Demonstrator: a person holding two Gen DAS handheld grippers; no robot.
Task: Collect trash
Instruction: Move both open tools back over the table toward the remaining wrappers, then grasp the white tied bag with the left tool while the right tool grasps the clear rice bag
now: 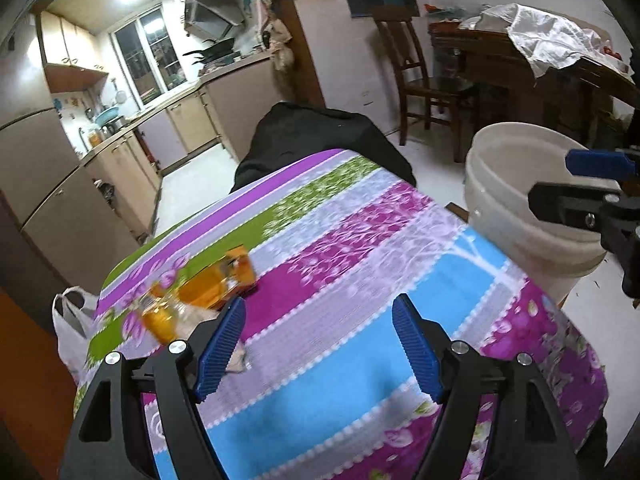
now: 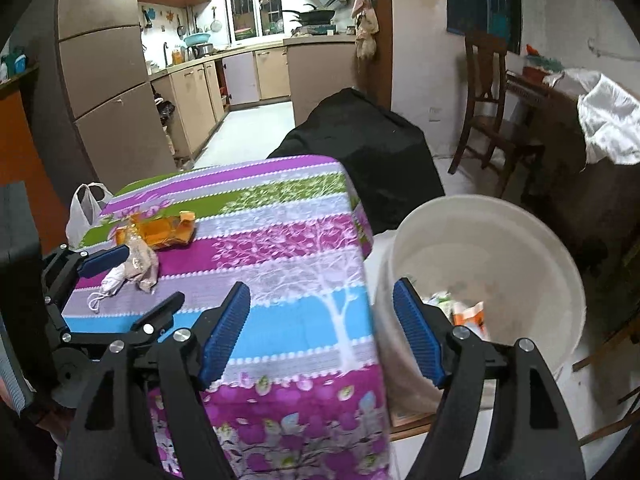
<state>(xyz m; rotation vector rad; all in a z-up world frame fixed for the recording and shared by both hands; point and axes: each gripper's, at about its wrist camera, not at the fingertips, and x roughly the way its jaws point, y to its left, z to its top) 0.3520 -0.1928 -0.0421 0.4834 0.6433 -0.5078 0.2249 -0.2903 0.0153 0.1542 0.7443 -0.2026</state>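
Note:
A table under a striped purple, green and blue cloth [image 1: 360, 240] [image 2: 280, 248] carries the trash. There is an orange wrapper [image 2: 168, 232] [image 1: 212, 284], a crumpled beige wrapper [image 2: 140, 264] and a white face mask [image 2: 106, 284]. My left gripper [image 1: 318, 312] [image 2: 154, 276] hovers low over the cloth just right of this pile, open, gripping nothing. A white bucket [image 2: 540, 248] [image 1: 520, 248] stands on the floor at the table's right corner with some trash [image 2: 468, 312] inside. My right gripper [image 2: 320, 296] [image 1: 560, 180] is open and empty, straddling the table edge and the bucket rim.
A black covered bulk [image 2: 360, 140] [image 1: 320, 132] sits behind the table. A wooden chair [image 2: 488, 92] and a wooden side table draped with a white cloth [image 2: 608, 120] stand to the right. A white plastic bag [image 2: 84, 208] hangs at the table's left. Kitchen cabinets line the back left.

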